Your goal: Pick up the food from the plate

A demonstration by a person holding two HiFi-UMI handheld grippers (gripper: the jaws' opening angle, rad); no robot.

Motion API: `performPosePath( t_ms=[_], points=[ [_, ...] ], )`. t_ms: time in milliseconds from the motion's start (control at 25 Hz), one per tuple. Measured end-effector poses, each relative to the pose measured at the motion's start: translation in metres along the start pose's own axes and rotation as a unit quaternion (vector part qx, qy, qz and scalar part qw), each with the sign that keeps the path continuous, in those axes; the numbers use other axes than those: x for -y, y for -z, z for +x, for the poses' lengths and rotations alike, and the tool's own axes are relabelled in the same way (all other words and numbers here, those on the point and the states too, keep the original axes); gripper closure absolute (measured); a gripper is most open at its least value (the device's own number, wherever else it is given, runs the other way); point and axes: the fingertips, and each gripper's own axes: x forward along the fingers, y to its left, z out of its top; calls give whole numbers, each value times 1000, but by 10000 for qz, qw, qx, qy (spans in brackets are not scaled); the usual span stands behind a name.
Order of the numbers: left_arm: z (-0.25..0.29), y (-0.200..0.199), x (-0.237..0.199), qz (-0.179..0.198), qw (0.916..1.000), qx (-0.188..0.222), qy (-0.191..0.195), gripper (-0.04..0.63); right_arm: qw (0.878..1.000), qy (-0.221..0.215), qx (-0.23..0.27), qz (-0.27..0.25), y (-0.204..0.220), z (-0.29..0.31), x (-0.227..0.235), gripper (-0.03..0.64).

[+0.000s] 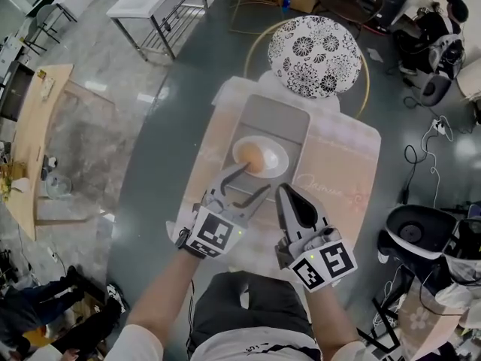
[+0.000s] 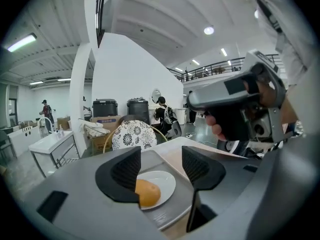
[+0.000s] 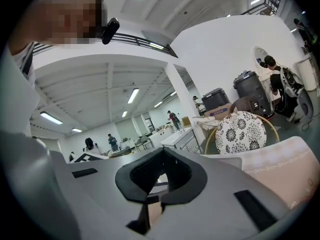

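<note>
An orange-brown round piece of food (image 1: pixel 254 156) lies on a white plate (image 1: pixel 279 157), which sits on a grey tray (image 1: pixel 274 117). My left gripper (image 1: pixel 255 179) is open at the plate's near edge; its jaws point at the food without touching it. In the left gripper view the food (image 2: pixel 148 192) shows low between the spread jaws, close to the left one, on the plate (image 2: pixel 165 179). My right gripper (image 1: pixel 284 192) is shut and empty, just right of the left one, over the table's front. In the right gripper view its jaws (image 3: pixel 162 154) meet at the tips.
The tray rests on a table with a pale pink cloth (image 1: pixel 342 164). A chair with a black-and-white floral seat (image 1: pixel 314 55) stands at the table's far side. A wooden table (image 1: pixel 30 126) is off to the left, cables and equipment (image 1: pixel 428 232) to the right.
</note>
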Motion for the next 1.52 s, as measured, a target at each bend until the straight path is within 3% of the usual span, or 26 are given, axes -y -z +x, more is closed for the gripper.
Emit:
performPosePath(
  t_ms=[840,1280,1520],
  points=[
    [76,98,-32,590,9926,-643,842,134,9998,109,-132,42,61,14,41,601],
    [89,116,-37,448,9907,-840,972,106,9998,100,-178,35,69,15,46,601],
    [94,127,-38,537,9861,-1233,972,107,9998,118,-181,43,72,14,48,601]
  ],
)
